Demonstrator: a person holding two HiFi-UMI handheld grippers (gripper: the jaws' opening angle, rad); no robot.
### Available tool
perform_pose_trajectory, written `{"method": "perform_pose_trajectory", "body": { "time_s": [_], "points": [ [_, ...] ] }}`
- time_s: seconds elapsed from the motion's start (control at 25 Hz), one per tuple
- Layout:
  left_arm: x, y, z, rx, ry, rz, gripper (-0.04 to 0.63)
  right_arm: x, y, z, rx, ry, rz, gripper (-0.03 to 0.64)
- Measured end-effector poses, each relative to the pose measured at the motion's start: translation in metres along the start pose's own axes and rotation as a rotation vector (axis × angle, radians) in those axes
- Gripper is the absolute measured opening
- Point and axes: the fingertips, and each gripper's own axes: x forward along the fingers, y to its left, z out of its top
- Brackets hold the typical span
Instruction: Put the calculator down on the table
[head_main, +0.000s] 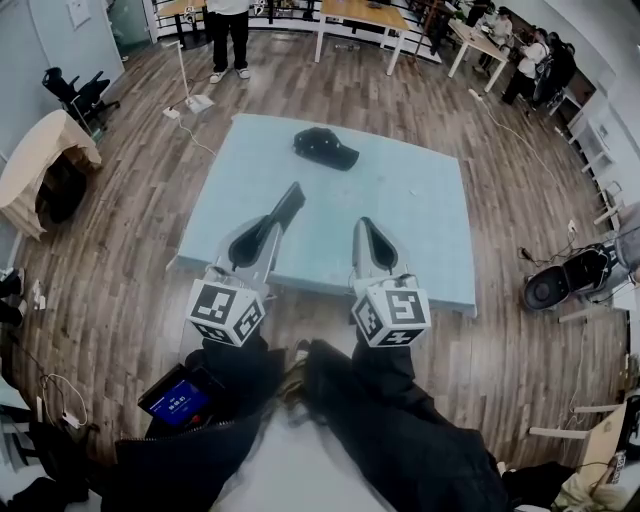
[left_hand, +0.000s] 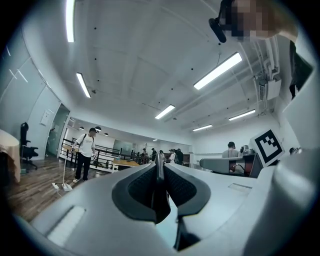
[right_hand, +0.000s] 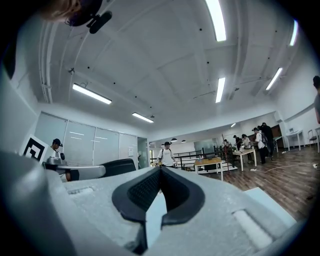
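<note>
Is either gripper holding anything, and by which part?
The left gripper clamps the calculator by its near end; the right gripper holds nothing.

There are 2 grippers, the left gripper (head_main: 272, 228) and the right gripper (head_main: 368, 224). The scene has 1 calculator (head_main: 291, 203), 1 black cap (head_main: 324, 148) and 1 pale blue desk (head_main: 420, 200). Farther off are 1 black office chair (head_main: 75, 92) and 1 standing person (head_main: 228, 35).

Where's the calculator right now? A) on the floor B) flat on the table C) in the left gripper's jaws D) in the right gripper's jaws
C: the left gripper is clamped on the calculator, a thin dark slab sticking out over the table; the right gripper is shut on nothing.
</note>
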Motion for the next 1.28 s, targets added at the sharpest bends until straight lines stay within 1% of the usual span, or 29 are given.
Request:
{"method": "perform_pose_trajectory", "body": {
  "time_s": [0.16, 0.32, 0.52, 0.68, 1.0, 1.12, 1.28],
  "points": [
    [0.029, 0.006, -0.006, -0.002, 0.014, 0.015, 0.048, 0.025, -0.02, -0.003, 0.011, 0.013, 0.016, -0.003],
    [0.047, 0.016, -0.018, -0.008, 0.055, 0.038, 0.048, 0.042, -0.037, -0.015, 0.041, 0.036, 0.017, -0.003],
    [0.06, 0.035, -0.029, -0.01, 0.09, 0.061, 0.049, 0.065, -0.039, -0.034, 0.066, 0.073, 0.045, -0.003],
    [0.067, 0.046, -0.036, -0.037, 0.1, 0.044, 0.048, 0.076, -0.037, -0.044, 0.065, 0.1, 0.043, -0.003],
    [0.086, 0.069, -0.04, -0.057, 0.128, -0.018, 0.048, 0.093, -0.029, -0.035, 0.028, 0.111, -0.012, -0.003],
    [0.091, 0.077, -0.051, -0.067, 0.16, -0.032, 0.048, 0.099, -0.025, -0.043, 0.027, 0.139, -0.022, -0.003],
    [0.094, 0.093, -0.085, -0.073, 0.244, -0.025, 0.048, 0.109, -0.021, -0.067, 0.031, 0.204, -0.028, -0.003]
  ]
}}
